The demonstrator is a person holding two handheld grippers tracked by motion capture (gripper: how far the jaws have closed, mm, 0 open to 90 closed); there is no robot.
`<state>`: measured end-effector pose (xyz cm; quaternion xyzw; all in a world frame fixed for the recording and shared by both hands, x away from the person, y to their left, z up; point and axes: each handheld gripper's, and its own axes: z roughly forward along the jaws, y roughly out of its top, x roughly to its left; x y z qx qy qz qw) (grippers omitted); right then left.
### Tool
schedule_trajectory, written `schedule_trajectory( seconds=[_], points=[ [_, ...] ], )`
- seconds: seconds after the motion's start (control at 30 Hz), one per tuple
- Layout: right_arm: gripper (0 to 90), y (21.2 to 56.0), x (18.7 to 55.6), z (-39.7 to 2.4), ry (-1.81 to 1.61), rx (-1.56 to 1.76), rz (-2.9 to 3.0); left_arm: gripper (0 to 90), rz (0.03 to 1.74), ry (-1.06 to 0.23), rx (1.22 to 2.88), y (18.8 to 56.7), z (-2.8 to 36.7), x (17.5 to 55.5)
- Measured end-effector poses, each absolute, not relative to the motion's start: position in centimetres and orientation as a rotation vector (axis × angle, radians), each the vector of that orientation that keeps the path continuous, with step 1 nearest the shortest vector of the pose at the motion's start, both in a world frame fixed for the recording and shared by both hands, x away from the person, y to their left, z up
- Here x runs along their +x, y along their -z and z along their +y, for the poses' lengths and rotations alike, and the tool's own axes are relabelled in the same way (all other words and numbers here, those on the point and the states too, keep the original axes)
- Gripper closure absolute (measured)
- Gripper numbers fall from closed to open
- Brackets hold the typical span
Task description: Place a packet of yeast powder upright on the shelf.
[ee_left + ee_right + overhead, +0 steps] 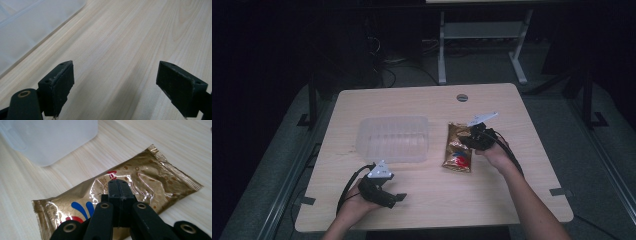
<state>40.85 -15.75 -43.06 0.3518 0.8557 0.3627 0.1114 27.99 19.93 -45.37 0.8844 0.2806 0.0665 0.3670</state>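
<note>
1. Dark floor and white desk legs lie behind a pale wooden counter (512,165) that takes up the middle of the high view.
2. At right of centre there, the right gripper (473,136) has its fingers (120,195) pressed together with nothing between them; in its own view they rise from the bottom edge, above the packet's near edge. Whether they touch the foil, I cannot tell.
3. That gold foil packet (140,180) lies flat on the counter, running from lower left to upper right in the right gripper view, with red and blue marks near its lower-left end.
4. A clear plastic container (393,138) stands left of the packet, just beside it, in the high view's centre.
5. At lower left of the high view, the left gripper (398,198) has its fingers (60,82) spread wide over bare wood, holding nothing; the container's edge fills the upper-left corner of its own view.
</note>
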Motion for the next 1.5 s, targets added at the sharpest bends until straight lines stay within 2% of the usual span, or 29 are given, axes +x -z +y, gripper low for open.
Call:
schedule_trajectory(
  seconds=[0.6,1.03,1.5],
  points=[
    [89.8,45.3,42.2,-14.8,-1.027,1.062,2.559,14.3,0.718,-0.165,2.282,45.4,19.9,28.0],
    [89.8,45.7,41.3,-15.0,-1.042,1.04,2.614,14.3,0.715,-0.157,2.295,45.6,19.7,27.9],
    [89.8,45.5,38.3,-14.5,-1.054,0.97,2.696,14.4,0.717,-0.149,2.301,45.6,19.7,27.9]
  ],
)
